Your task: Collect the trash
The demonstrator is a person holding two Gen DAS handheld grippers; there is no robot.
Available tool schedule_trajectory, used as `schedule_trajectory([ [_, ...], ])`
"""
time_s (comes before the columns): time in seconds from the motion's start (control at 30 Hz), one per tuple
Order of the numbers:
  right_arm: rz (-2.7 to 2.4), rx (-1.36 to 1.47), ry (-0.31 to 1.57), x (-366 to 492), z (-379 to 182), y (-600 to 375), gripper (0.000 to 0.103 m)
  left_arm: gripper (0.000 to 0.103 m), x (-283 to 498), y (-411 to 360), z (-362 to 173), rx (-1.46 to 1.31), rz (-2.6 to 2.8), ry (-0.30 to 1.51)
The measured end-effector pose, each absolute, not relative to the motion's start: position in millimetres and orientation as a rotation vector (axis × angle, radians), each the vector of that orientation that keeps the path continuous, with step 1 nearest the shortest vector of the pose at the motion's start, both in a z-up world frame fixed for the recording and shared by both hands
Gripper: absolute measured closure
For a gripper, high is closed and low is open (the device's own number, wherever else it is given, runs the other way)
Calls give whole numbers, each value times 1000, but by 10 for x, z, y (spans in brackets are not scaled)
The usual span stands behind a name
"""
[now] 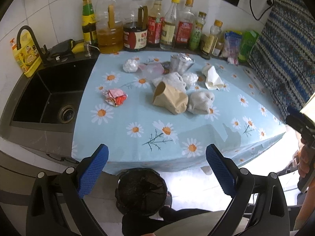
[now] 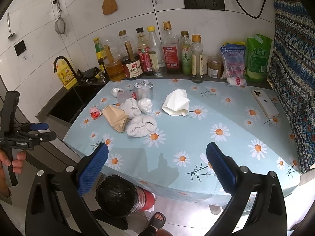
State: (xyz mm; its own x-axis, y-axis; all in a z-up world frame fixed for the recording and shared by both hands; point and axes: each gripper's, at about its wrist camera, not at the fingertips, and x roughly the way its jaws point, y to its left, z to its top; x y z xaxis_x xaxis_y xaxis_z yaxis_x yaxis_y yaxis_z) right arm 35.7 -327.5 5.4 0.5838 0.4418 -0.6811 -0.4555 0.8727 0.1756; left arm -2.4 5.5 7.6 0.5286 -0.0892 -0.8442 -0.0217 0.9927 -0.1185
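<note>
Trash lies on the daisy tablecloth (image 1: 137, 118): a crushed brown paper cup (image 1: 170, 98), a red wrapper (image 1: 115, 97), white crumpled tissues (image 1: 200, 102), a folded white napkin (image 1: 213, 78), a foil-lined cup (image 1: 181, 63) and clear plastic (image 1: 150, 70). The same pile shows in the right wrist view, with the paper cup (image 2: 116, 120) and napkin (image 2: 176, 102). A bin lined with a black bag (image 1: 140, 190) stands on the floor below the table edge (image 2: 116, 195). My left gripper (image 1: 157, 171) is open and empty above the bin. My right gripper (image 2: 157, 170) is open and empty over the table's front edge.
Several sauce and oil bottles (image 1: 137, 23) line the back wall. A black sink (image 1: 49, 98) with a faucet is on the left. A white phone (image 2: 264, 103) lies at the right. A patterned cloth (image 2: 293, 59) hangs on the right. A sandalled foot (image 2: 157, 219) is near the bin.
</note>
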Motion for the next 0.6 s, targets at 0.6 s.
schedule_trajectory([
  [0.6, 537, -2, 826, 411, -44, -3232, 4, 7, -12, 89, 23, -175, -69, 1038],
])
